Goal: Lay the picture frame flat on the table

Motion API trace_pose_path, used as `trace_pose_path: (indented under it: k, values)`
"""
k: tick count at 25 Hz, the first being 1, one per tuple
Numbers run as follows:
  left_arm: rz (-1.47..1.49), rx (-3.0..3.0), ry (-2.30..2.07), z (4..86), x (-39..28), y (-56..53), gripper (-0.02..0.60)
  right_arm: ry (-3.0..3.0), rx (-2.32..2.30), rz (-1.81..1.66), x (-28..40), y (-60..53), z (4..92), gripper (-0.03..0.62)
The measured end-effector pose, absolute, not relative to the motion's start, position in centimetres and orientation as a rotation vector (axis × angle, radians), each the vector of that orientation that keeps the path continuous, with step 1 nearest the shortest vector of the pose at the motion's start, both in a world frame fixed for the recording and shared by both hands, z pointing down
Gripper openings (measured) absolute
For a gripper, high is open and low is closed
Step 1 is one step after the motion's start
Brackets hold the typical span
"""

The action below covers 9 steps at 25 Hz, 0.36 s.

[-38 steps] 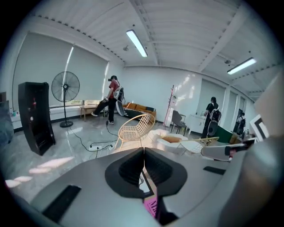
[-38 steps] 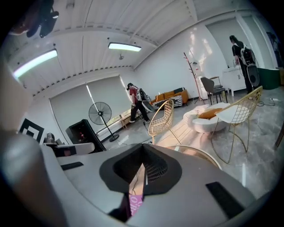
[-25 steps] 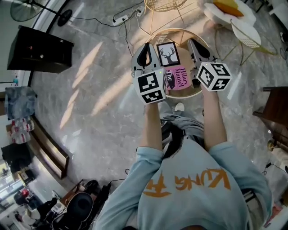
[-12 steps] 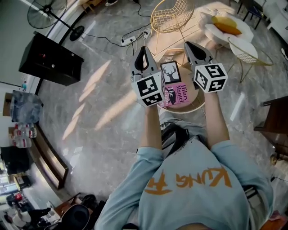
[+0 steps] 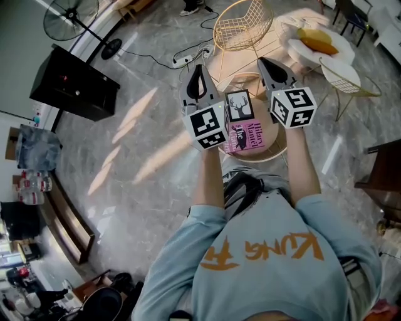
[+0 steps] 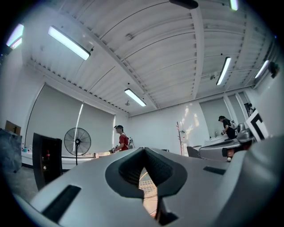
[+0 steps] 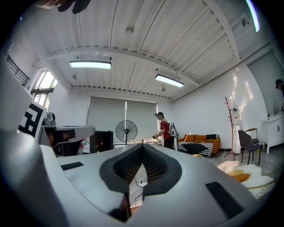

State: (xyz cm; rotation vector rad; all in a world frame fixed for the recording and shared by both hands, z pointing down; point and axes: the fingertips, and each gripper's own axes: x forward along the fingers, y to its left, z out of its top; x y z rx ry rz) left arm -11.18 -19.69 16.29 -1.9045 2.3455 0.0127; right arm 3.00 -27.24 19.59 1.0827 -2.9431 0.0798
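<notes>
A black picture frame (image 5: pixel 239 105) with a white deer print stands propped on the small round table (image 5: pixel 270 154), its face toward me. A pink book (image 5: pixel 245 136) lies flat just in front of it. My left gripper (image 5: pixel 199 69) hangs left of the frame and my right gripper (image 5: pixel 264 63) right of it, both raised above the table and apart from the frame. Each is shut with nothing between its pads. The left gripper view (image 6: pixel 144 151) and the right gripper view (image 7: pixel 143 148) look out over the room and show neither frame nor table.
A gold wire chair (image 5: pixel 241 22) stands just beyond the table. A white table (image 5: pixel 326 47) with a yellow item is at the right. At the left are a black cabinet (image 5: pixel 72 81) and a floor fan (image 5: pixel 69 15). A power strip (image 5: pixel 188 55) lies on the floor.
The table, frame and book have slid lower in the head view as the view shifted. Both grippers stay shut and flank the frame as before.
</notes>
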Motion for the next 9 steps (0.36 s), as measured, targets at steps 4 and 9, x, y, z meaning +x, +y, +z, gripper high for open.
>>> trace_pose_path:
  k: [4,9]
  values:
    - [0.009,-1.898,2.352,16.28,-11.69,-19.38,0.02,-2.939,1.062,0.074,2.27,-27.03,19.69,-0.005]
    - [0.0,-1.904,2.352,16.1,-11.42,-20.0,0.02,-2.938,1.059,0.069,2.43,-27.66,19.45,-0.005]
